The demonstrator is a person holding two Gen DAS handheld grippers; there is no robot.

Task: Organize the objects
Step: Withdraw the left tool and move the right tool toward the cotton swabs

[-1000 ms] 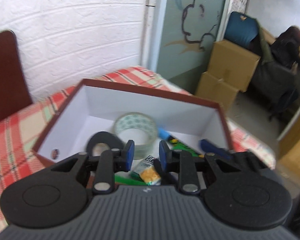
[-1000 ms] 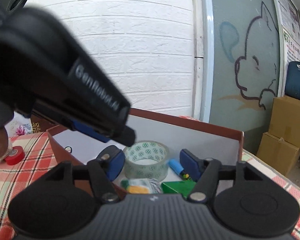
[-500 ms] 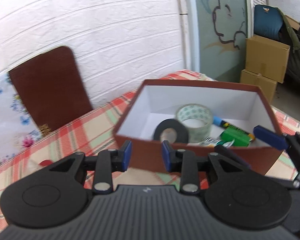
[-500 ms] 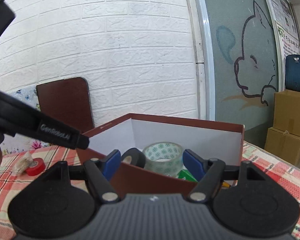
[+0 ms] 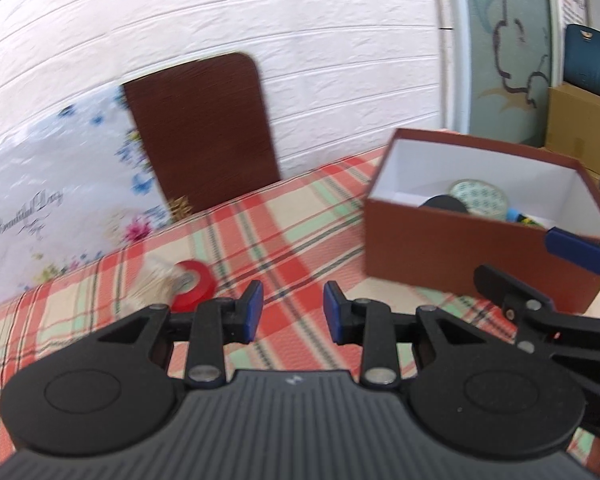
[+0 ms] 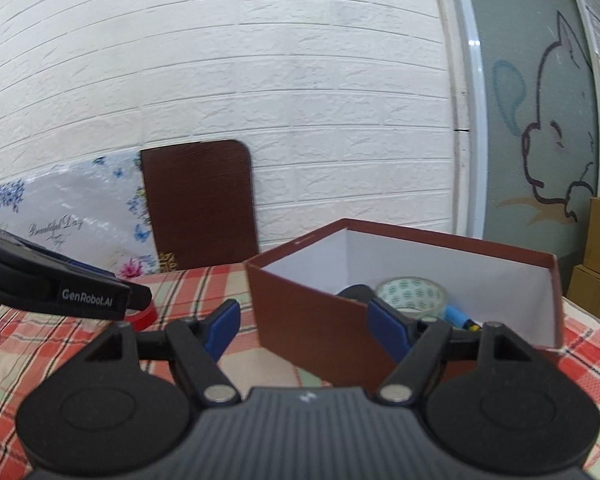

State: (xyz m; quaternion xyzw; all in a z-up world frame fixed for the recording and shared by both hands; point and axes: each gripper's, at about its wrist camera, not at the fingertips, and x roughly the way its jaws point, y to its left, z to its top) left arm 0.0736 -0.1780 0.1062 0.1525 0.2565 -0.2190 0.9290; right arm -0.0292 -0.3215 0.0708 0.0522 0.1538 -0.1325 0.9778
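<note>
A brown box (image 5: 460, 256) with a white inside stands on the checked cloth at the right. It holds a black tape roll (image 5: 446, 203), a patterned clear tape roll (image 5: 480, 198) and a blue marker (image 5: 516, 214). A red tape roll (image 5: 192, 286) lies on the cloth left of the box, beside a crumpled clear wrapper (image 5: 156, 284). My left gripper (image 5: 293, 312) is open a little, with nothing between its pads, just right of the red roll. My right gripper (image 6: 306, 328) is open in front of the box's (image 6: 312, 320) near corner and holds nothing.
A dark brown board (image 5: 204, 128) and a floral sheet (image 5: 56, 184) lean on the white brick wall behind the table. Cardboard boxes (image 5: 580, 128) stand on the floor at the far right. A finger (image 6: 88, 294) of the left gripper crosses the right wrist view's left side.
My left gripper has drawn back from over the box and swung left, so the red roll comes into view; its jaws stand slightly wider. My right gripper has pulled back from the box.
</note>
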